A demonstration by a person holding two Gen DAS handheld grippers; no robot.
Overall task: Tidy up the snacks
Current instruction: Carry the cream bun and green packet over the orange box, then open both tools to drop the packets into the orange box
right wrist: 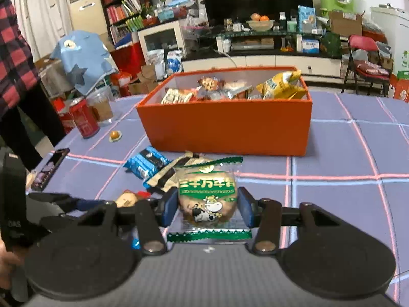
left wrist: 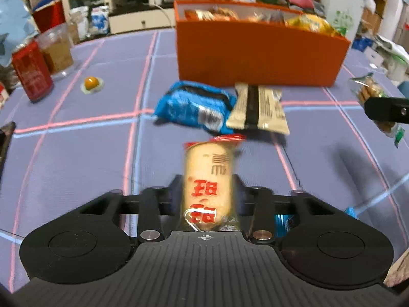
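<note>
My left gripper [left wrist: 207, 189] is shut on a beige rice-cracker packet with red lettering [left wrist: 208, 179], held above the table in front of the orange box [left wrist: 255, 58]. My right gripper [right wrist: 207, 204] is shut on a round cookie packet with green trim and a cow picture [right wrist: 207, 194]; it shows at the right edge of the left wrist view [left wrist: 370, 97]. A blue snack packet [left wrist: 194, 107] and a beige packet with a black stripe [left wrist: 258, 107] lie on the table before the box. The box [right wrist: 230, 128] holds several snacks.
A red can [left wrist: 32, 71], a clear jar [left wrist: 56, 51] and a small orange jelly cup [left wrist: 91, 83] stand at the left on the blue checked tablecloth [left wrist: 76, 153]. A phone [right wrist: 49, 168] lies at the left edge. A person in red plaid [right wrist: 12, 64] stands left.
</note>
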